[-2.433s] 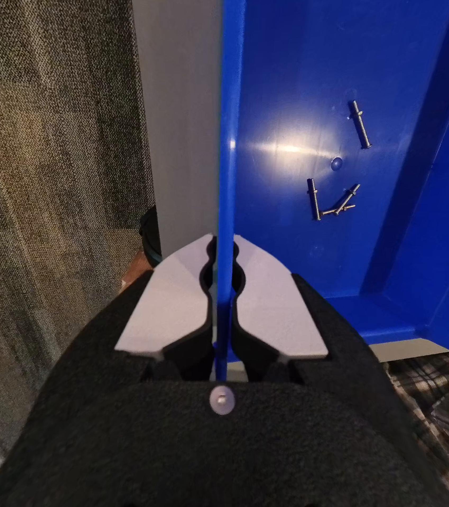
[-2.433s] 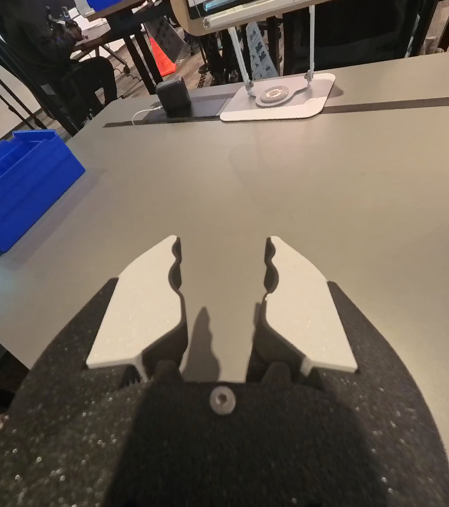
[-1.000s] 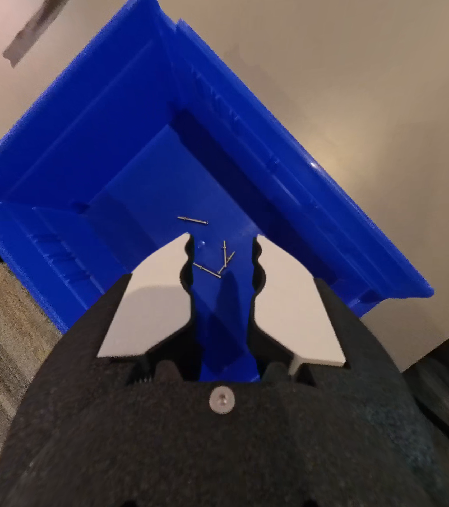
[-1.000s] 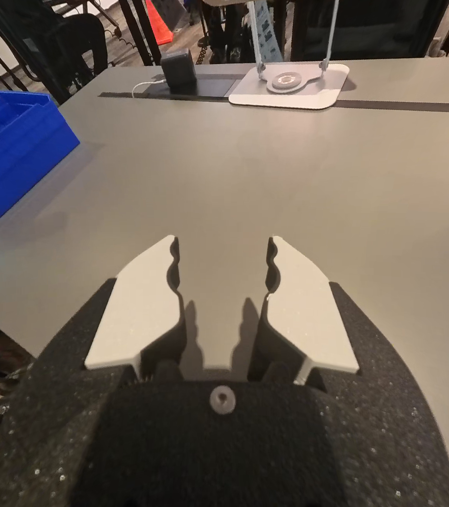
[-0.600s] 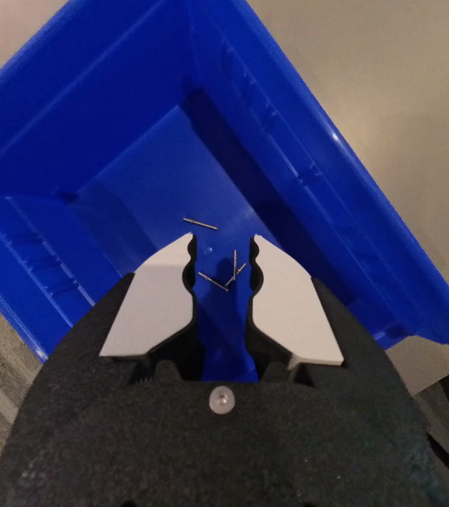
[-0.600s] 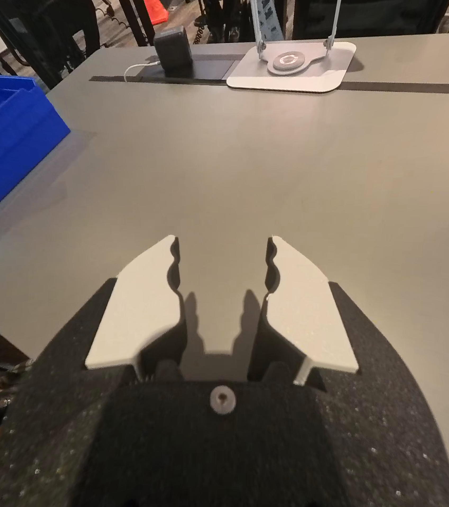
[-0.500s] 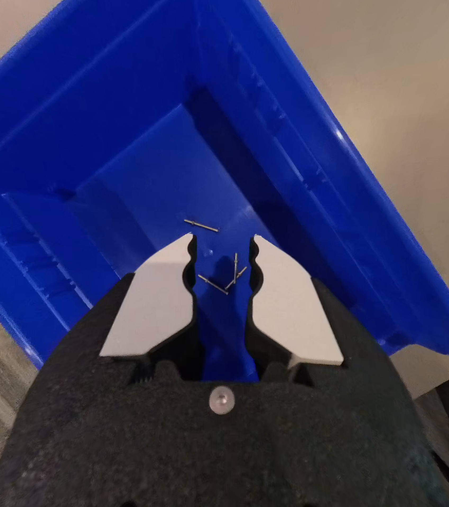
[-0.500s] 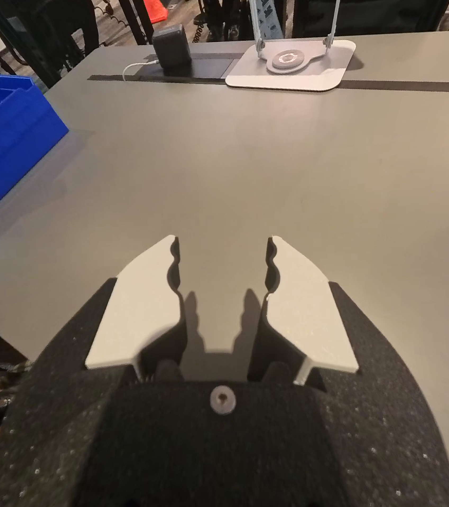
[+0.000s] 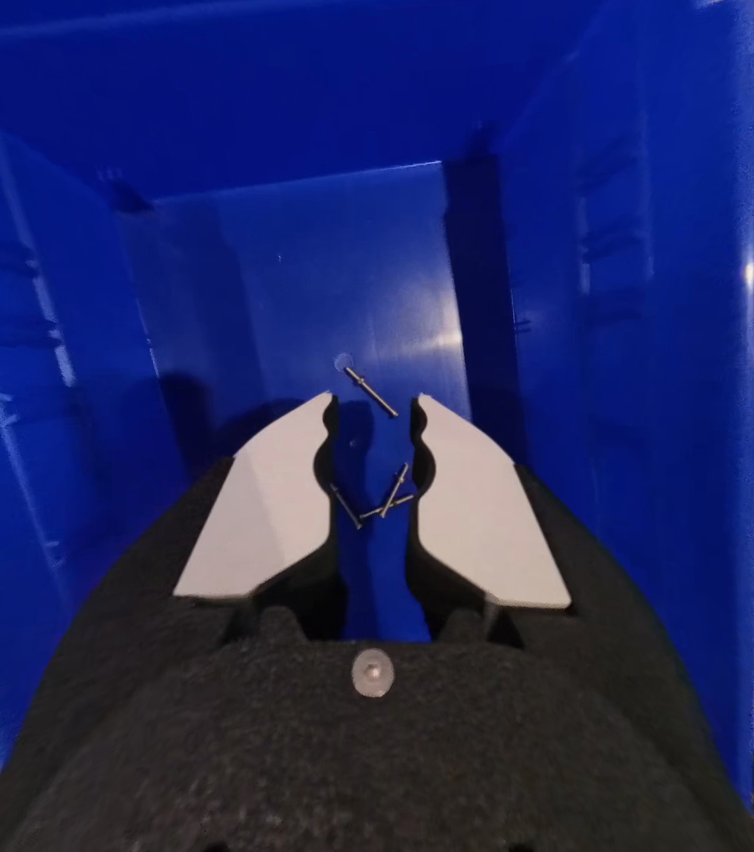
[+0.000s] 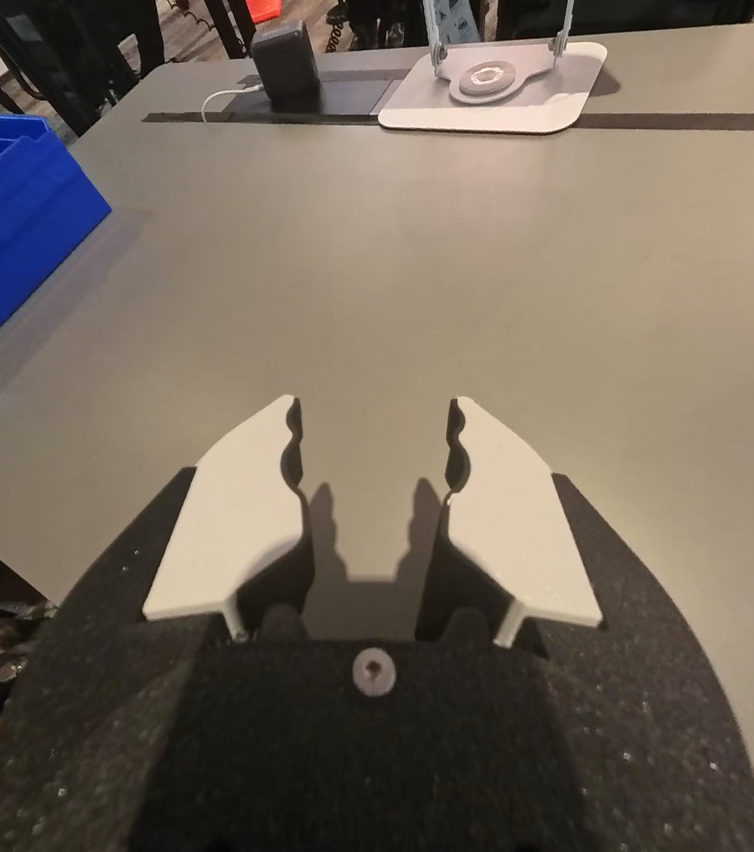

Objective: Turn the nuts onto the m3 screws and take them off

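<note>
Presently left claw (image 9: 372, 405), part open and empty, hangs over m3 screws (image 9: 372, 505) on blue bin (image 9: 273, 276) floor; thin, light, slippery, best pinched mid-shank; right claw (image 10: 372, 405) open, empty over tabletop (image 10: 412, 276).

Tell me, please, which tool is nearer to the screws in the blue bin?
Left. The left tool hangs open inside the blue bin over the screws; the right tool hovers open over the table, away from the bin.
</note>
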The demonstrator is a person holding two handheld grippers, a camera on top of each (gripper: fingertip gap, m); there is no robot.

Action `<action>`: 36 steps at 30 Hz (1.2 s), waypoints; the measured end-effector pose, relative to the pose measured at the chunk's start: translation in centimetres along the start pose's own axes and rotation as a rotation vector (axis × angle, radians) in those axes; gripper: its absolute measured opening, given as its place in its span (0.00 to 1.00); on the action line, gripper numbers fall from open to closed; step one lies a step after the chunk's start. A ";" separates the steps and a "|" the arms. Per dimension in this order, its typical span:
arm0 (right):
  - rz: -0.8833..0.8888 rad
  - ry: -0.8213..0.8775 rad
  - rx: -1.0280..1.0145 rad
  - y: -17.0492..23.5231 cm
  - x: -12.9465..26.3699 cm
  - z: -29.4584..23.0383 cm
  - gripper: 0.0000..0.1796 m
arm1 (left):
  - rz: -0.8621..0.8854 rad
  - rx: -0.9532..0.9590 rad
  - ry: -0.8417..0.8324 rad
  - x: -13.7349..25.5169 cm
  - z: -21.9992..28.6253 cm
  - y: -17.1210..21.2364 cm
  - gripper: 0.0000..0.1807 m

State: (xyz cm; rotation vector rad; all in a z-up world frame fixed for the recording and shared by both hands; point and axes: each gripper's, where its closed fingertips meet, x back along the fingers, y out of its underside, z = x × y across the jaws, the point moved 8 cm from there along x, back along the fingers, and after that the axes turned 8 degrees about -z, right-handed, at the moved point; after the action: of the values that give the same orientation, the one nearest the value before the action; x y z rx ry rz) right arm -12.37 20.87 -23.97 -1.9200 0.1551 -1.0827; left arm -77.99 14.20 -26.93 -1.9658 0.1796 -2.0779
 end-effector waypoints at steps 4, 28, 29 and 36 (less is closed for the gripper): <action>-0.004 0.002 -0.005 0.2 0.1 0.2 0.34 | -0.046 0.042 0.036 -1.4 0.1 0.1 0.17; 0.006 0.003 -0.021 0.6 0.5 1.0 0.34 | -0.096 0.170 0.117 -3.7 -0.2 0.7 0.09; 0.006 0.004 -0.020 0.6 0.5 1.0 0.34 | -0.099 0.174 0.117 -3.7 -0.1 0.7 0.09; 0.006 0.005 -0.020 0.6 0.5 1.1 0.33 | -0.159 0.163 0.050 -3.8 0.4 0.5 0.05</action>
State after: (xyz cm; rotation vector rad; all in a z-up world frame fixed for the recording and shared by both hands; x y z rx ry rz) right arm -11.11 20.95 -24.41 -1.9336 0.1752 -1.0859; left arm -77.41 14.89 -30.70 -1.8873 -0.1375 -2.1641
